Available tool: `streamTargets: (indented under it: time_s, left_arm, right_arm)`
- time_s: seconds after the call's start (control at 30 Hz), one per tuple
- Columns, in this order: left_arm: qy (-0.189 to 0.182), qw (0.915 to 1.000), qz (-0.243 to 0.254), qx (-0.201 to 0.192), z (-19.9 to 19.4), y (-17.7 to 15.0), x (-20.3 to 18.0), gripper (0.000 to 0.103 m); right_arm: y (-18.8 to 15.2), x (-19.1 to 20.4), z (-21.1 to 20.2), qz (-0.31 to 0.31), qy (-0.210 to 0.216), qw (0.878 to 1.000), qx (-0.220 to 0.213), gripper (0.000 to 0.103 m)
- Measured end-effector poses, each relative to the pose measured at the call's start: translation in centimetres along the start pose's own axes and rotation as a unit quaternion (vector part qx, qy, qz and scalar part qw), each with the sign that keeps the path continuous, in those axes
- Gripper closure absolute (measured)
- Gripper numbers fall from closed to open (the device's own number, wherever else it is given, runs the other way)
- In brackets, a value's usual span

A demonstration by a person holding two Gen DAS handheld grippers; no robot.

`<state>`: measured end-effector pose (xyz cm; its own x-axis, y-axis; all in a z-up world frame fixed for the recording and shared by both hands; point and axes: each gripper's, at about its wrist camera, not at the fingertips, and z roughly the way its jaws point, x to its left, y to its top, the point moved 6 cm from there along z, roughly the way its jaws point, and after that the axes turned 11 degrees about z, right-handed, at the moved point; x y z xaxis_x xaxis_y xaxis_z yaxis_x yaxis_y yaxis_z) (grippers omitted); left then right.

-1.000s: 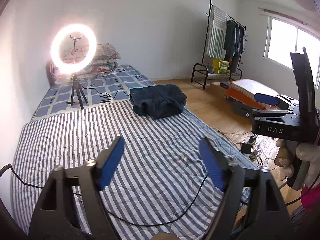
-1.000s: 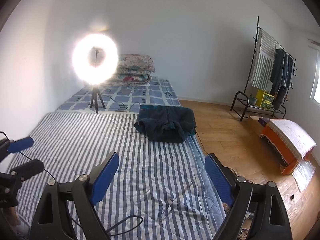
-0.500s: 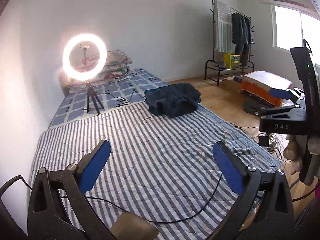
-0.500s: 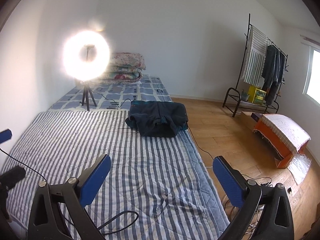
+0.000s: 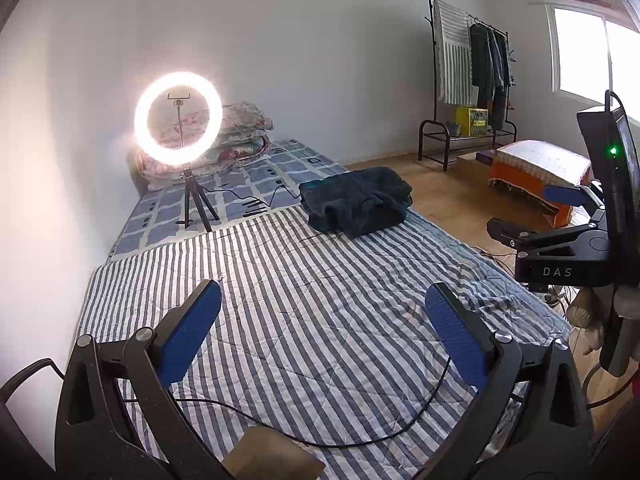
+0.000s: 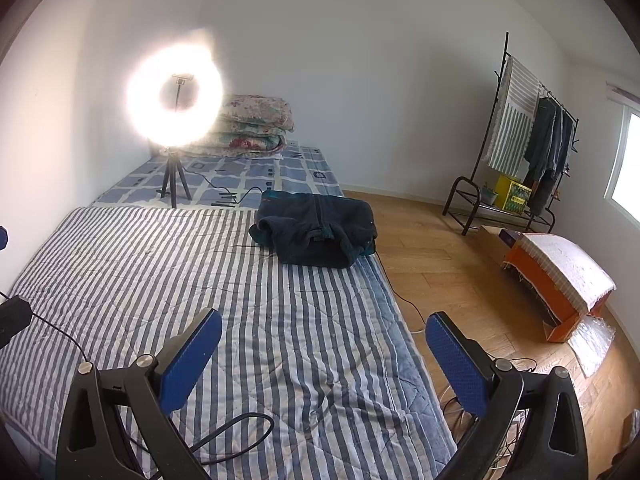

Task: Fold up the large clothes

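Dark folded garment (image 5: 356, 200) lies on striped bed (image 5: 304, 300) at far right edge, well apart from both grippers. Left gripper (image 5: 324, 328) and right gripper (image 6: 324, 352) jaws just spread wide, nothing between.

The left tool (image 5: 322, 308), freshly spread wide with nothing between its pads, hovers over the striped bed (image 5: 320, 292); the folded dark garment (image 5: 356, 200) lies well ahead.
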<state>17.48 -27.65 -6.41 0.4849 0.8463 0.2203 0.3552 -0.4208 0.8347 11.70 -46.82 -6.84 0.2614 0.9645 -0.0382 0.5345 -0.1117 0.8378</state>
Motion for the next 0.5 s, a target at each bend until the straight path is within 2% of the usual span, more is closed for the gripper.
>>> streamTargets:
  time_s: [0.5]
  left_arm:
    - [0.002, 1.0000, 0.000, -0.002, -0.14, 0.31, 0.11, 0.000]
  right_arm:
    - [-0.21, -0.38, 0.33, 0.007, 0.000, 1.000, 0.005, 0.000]
